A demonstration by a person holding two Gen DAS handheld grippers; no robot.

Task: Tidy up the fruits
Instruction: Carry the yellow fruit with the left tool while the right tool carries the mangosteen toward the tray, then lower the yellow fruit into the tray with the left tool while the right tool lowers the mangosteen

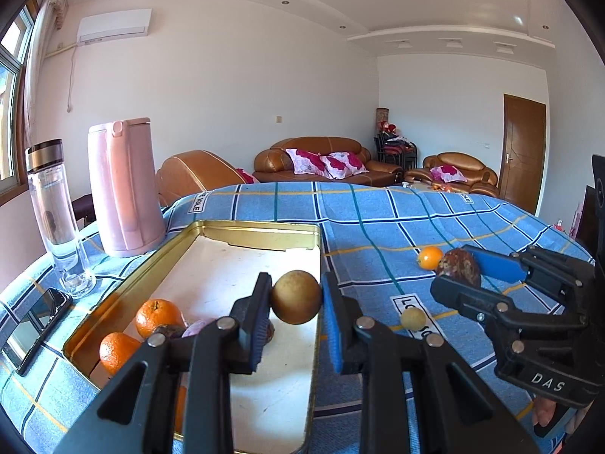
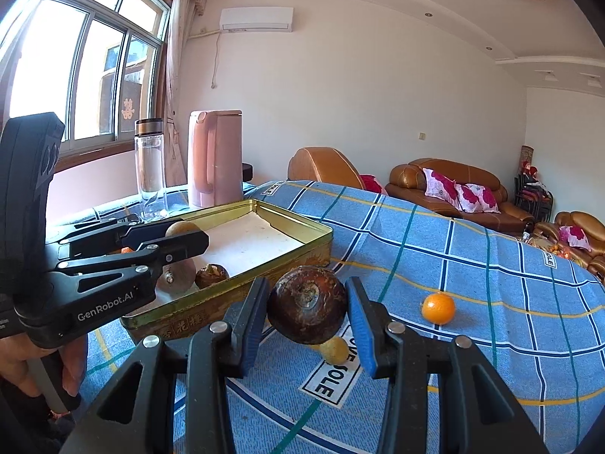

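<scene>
Item one: my left gripper (image 1: 296, 302), clenched on a small round tan-brown fruit (image 1: 296, 297), both blue pads pressed to its sides, held above the near half of the gold tin tray (image 1: 261, 227). Item two: my right gripper (image 2: 307, 310), grasping a larger dark brown fruit with a rough, scarred skin (image 2: 307, 309), carried over the tablecloth just beside the tray's outer wall, not over the tray. Item three, tray contents as I see them from the left wrist camera: two oranges (image 1: 158, 317) at the near left corner, touching or nearly so, with a dark purplish fruit (image 1: 168, 331) against them, partly hidden by my gripper finger; the right wrist camera adds a brown bulb-like fruit (image 2: 211, 275) and a paler round one (image 2: 179, 276) on the white liner. Item four, loose on the blue checked tablecloth (image 1: 378, 219): one small orange (image 2: 438, 307) well to the right of the tray, and one small yellowish fruit (image 2: 334, 350) below my right gripper's load. Item five, beyond the tray's far left: a pink kettle (image 1: 123, 185) and a clear glass bottle (image 1: 56, 212), both upright, and a phone (image 1: 36, 327) lying flat beside the tray.
</scene>
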